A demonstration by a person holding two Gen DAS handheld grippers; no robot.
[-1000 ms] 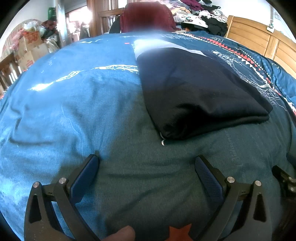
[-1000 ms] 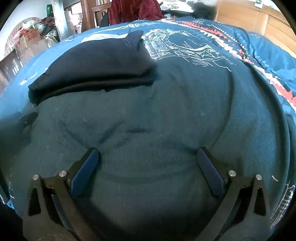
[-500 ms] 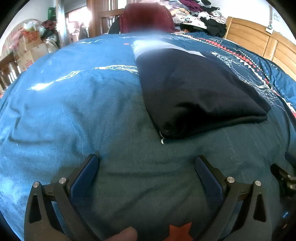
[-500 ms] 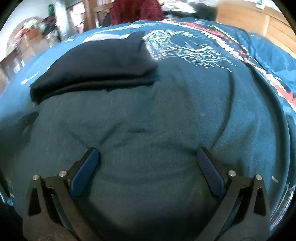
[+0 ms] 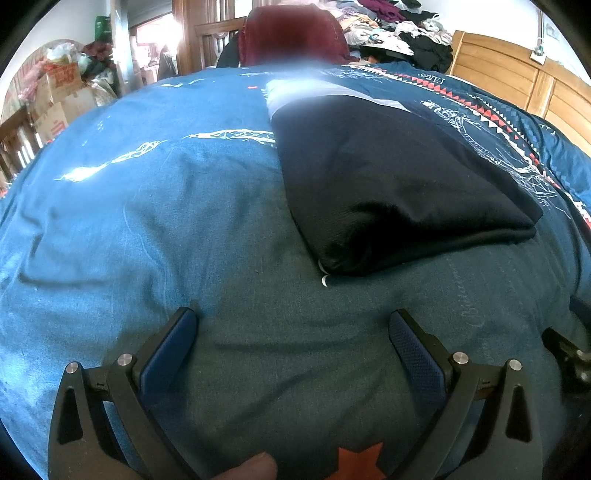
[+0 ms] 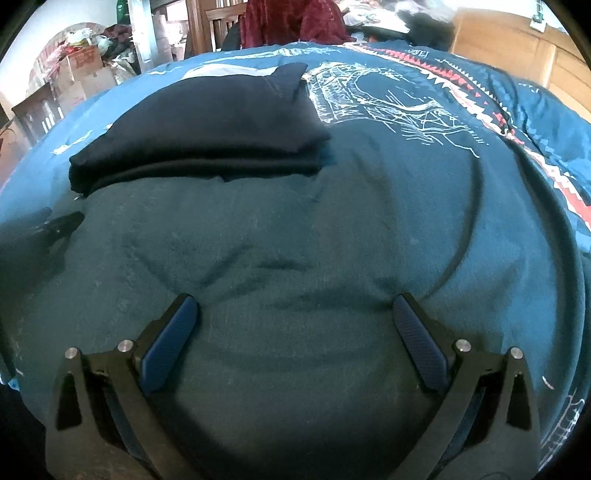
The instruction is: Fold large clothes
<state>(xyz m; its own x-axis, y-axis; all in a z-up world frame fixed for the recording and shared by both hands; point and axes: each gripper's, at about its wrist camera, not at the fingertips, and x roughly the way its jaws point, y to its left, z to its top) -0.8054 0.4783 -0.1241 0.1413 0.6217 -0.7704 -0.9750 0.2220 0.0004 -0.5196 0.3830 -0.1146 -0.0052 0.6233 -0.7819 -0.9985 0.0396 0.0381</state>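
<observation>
Both grippers are wide open and hold nothing. Left gripper [image 5: 293, 325] hangs low over the blue bed cover [image 5: 147, 229], and a fingertip [image 5: 255, 467] shows at the bottom edge. Right gripper [image 6: 295, 314] has its blue pads [image 6: 419, 354] pressed down on the cover [image 6: 369, 229], which is wrinkled between them. Just past the grippers lies the folded black garment [image 5: 388, 184], flat on the bed, in front and to the right of the left gripper and to the left of the right one [image 6: 207, 122]. Behind it the cover has white line drawings [image 6: 384, 99]. Far back are a red chair [image 5: 291, 37], a pile of clothes [image 5: 402, 33], cardboard boxes [image 5: 59, 92] and a wooden headboard [image 5: 517, 81].
</observation>
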